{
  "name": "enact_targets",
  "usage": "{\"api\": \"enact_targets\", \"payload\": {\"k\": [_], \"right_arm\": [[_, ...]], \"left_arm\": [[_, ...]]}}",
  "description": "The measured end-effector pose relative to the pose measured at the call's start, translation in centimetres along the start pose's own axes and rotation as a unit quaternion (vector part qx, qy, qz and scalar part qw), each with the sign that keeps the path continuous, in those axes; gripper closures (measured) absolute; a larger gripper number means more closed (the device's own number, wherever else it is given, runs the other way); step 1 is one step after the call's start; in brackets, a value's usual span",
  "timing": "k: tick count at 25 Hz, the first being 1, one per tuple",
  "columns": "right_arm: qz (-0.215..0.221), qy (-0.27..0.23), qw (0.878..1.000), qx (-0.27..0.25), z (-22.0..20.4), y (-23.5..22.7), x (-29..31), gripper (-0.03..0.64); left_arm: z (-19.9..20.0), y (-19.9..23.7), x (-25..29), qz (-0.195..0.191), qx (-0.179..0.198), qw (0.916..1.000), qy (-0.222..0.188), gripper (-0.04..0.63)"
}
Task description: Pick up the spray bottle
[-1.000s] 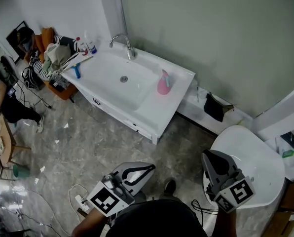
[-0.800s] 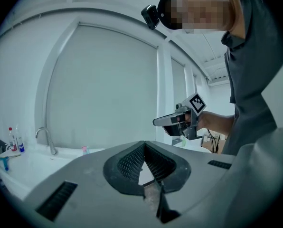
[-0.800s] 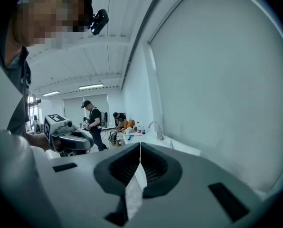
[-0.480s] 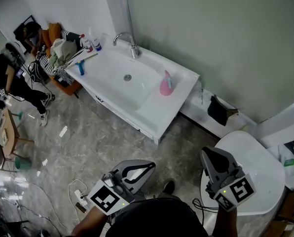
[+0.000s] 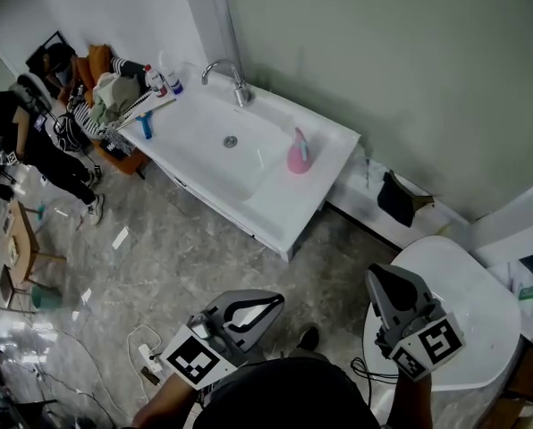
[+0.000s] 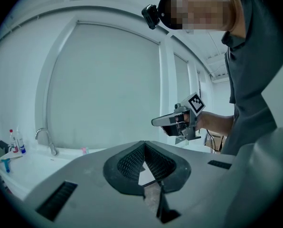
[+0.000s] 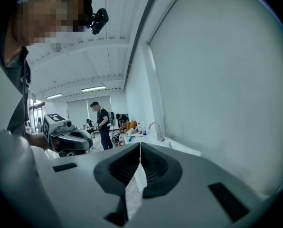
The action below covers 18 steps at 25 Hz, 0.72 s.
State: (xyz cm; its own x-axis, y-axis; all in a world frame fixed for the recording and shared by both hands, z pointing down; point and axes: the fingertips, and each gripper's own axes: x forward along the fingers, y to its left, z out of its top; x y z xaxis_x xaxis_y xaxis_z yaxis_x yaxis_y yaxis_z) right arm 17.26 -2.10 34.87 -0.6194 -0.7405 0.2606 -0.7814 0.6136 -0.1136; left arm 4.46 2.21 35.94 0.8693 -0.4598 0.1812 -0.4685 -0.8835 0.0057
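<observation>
Ahead of me a white sink unit [image 5: 265, 211] stands against the grey wall [image 5: 383, 70], with a chrome faucet [image 5: 239, 93] at its rear edge. Small bottles [image 5: 152, 80] stand at its far left corner. A blue tool [image 5: 145, 127] lies near them on the ledge. A pile of clothes [image 5: 113, 92] adjoins that end. A person in black [image 5: 36, 143] stands on the marble floor [image 5: 159, 257] at left. A black cloth [image 5: 393, 198] lies on the low ledge by the wall. A white rounded surface [image 5: 468, 293] sits at my right.
</observation>
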Motion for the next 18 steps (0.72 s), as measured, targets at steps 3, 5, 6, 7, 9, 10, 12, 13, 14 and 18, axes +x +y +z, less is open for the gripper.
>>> {"api": "enact_targets", "payload": {"k": [3, 5, 6, 7, 9, 10, 12, 13, 14, 18], "right_arm": [[-0.005, 0.0, 1.0, 0.008, -0.3, -0.5, -0.3, 0.607], [-0.006, 0.002, 1.0, 0.008, -0.5, -0.6, -0.6, 0.607], [-0.007, 0.003, 1.0, 0.01, -0.5, -0.7, -0.6, 0.607], [-0.008, 0.003, 1.0, 0.011, -0.6, -0.7, -0.6, 0.607], [-0.008, 0.005, 1.0, 0.014, -0.8, -0.7, -0.6, 0.607], [-0.008, 0.005, 1.0, 0.015, -0.9, -0.7, -0.7, 0.607], [-0.007, 0.007, 1.0, 0.016, -1.1, -0.8, -0.7, 0.607], [-0.006, 0.008, 1.0, 0.016, -1.2, -0.9, -0.7, 0.607], [-0.006, 0.009, 1.0, 0.017, -1.4, -0.9, -0.7, 0.607], [-0.005, 0.011, 0.999, 0.03, -1.9, -0.9, -0.8, 0.607]], "left_arm": [[0.2, -0.5, 0.7, -0.009, -0.003, 1.0, -0.001, 0.591], [0.3, -0.6, 1.0, -0.009, -0.006, 0.9999, -0.003, 0.591], [0.3, -0.6, 1.1, -0.009, -0.005, 0.9999, -0.004, 0.591], [0.3, -0.5, 1.1, -0.01, -0.003, 0.9999, -0.003, 0.591], [0.1, -0.5, 1.1, -0.01, -0.008, 0.9999, 0.0, 0.591], [0.0, -0.5, 1.1, -0.01, -0.01, 0.9999, 0.002, 0.591], [-0.3, -0.6, 1.3, -0.011, -0.013, 0.9998, 0.005, 0.591], [-0.5, -0.7, 1.4, -0.011, -0.016, 0.9998, 0.008, 0.591], [-0.7, -0.8, 1.5, -0.011, -0.019, 0.9997, 0.011, 0.591], [-1.4, -1.4, 2.0, -0.019, -0.017, 0.9995, 0.017, 0.591]]}}
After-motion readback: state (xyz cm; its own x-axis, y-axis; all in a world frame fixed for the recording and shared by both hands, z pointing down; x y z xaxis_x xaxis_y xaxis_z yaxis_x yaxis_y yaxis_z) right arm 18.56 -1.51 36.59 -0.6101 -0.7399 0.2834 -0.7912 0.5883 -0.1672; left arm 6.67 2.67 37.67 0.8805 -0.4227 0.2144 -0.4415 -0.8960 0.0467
